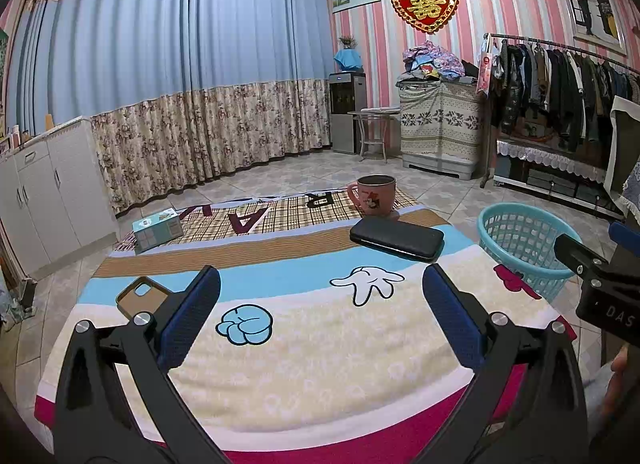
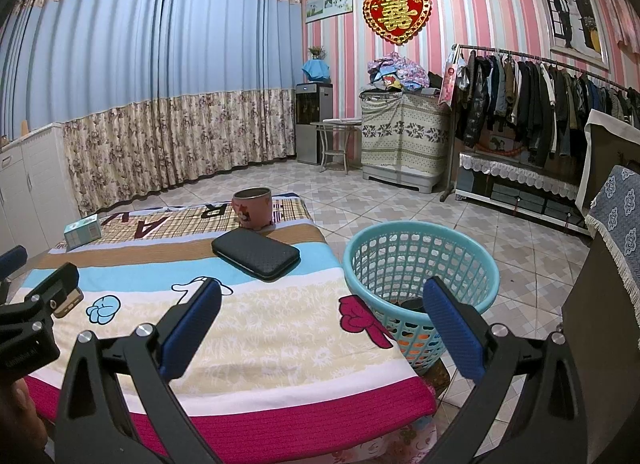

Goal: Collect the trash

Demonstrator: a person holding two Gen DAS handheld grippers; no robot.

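**Laundry-style basket beside the table, both grippers empty**

The turquoise plastic basket [image 2: 420, 264] stands on the tiled floor just off the table's right edge. The left gripper [image 1: 320, 304] and right gripper [image 2: 322, 312] hover with fingers spread wide, pinching nothing, above the cartoon-print cloth [image 1: 300, 344].

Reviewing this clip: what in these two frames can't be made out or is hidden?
- Basket contents, right wrist view: a dark object and something orange at the bottom, part-hidden by the right gripper and the mesh wall; unidentifiable.
- Phone case, left wrist view: partly covered by the left gripper.
- Inside of the pink mug: too dark in both views.
- Print on the small box: too small to read.
- No clear trash is identifiable on the table.
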